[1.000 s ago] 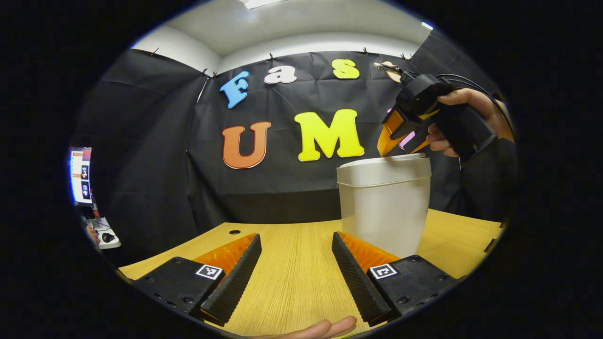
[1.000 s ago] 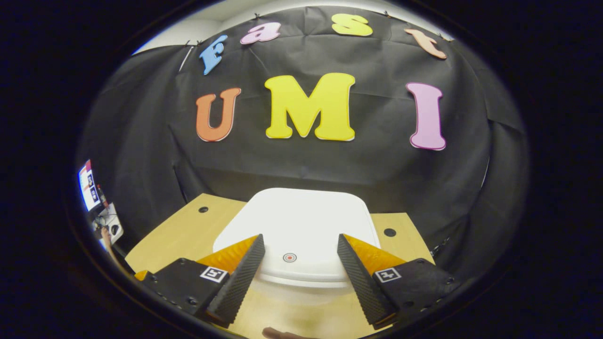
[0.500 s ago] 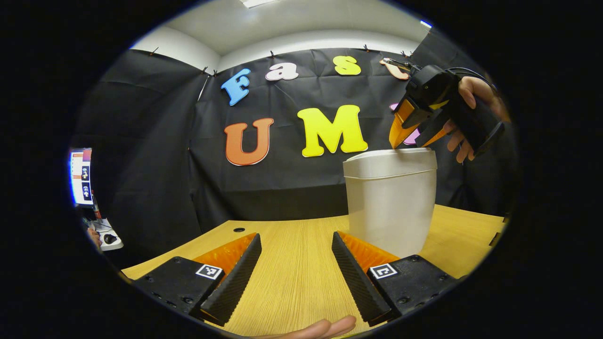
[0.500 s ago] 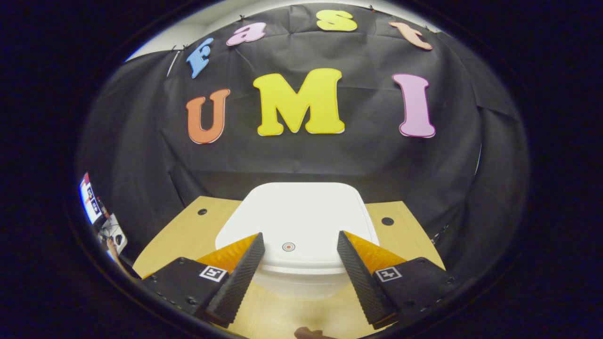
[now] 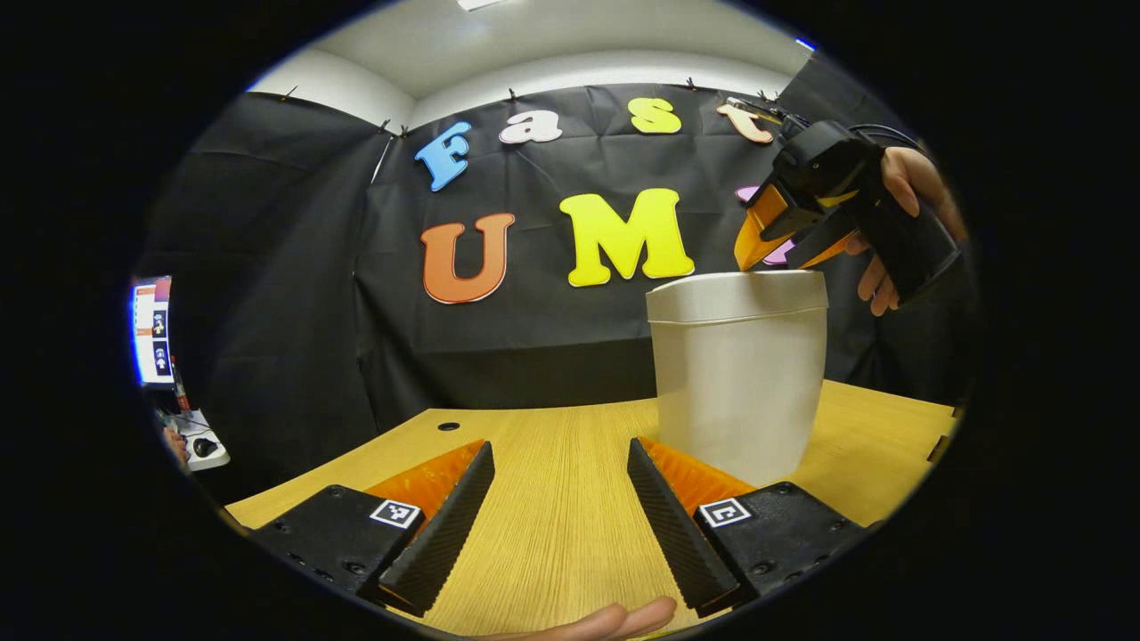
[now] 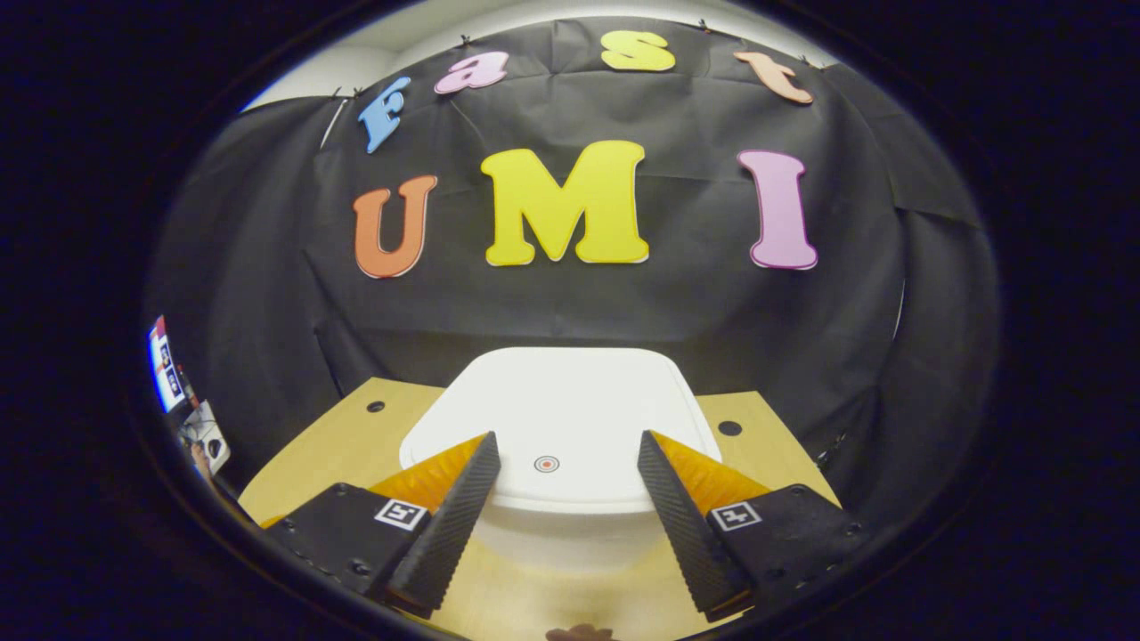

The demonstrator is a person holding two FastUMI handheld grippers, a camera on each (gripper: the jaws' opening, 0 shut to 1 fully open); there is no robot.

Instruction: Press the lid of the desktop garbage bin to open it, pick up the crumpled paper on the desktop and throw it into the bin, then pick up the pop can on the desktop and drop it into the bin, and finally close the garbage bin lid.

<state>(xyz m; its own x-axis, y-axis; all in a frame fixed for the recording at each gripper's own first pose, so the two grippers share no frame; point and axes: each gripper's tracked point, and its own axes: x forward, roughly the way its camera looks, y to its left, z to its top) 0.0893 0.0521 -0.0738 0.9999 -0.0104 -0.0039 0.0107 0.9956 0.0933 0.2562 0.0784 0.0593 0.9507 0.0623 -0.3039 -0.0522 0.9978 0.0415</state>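
A white desktop bin (image 5: 732, 378) stands on the wooden table (image 5: 552, 481), right of centre in the left gripper view. Its lid (image 6: 557, 427) lies flat and shut, with a small red ring mark (image 6: 546, 464) near its front edge. My right gripper (image 6: 563, 445) is open just above the lid's front edge, the ring mark between its fingers. In the left gripper view the right gripper (image 5: 766, 245), held by a hand (image 5: 899, 223), tips down at the lid's top. My left gripper (image 5: 559, 454) is open low over bare table, left of the bin.
A monitor and a mouse (image 5: 153, 334) sit at the far left beyond the table. Cable holes (image 6: 729, 428) mark the table's back corners. A fingertip (image 5: 614, 619) shows at the bottom edge of the left gripper view.
The right gripper has shifted slightly over the lid, its fingers staying open around the ring mark. The left gripper has barely moved. The lid stays shut.
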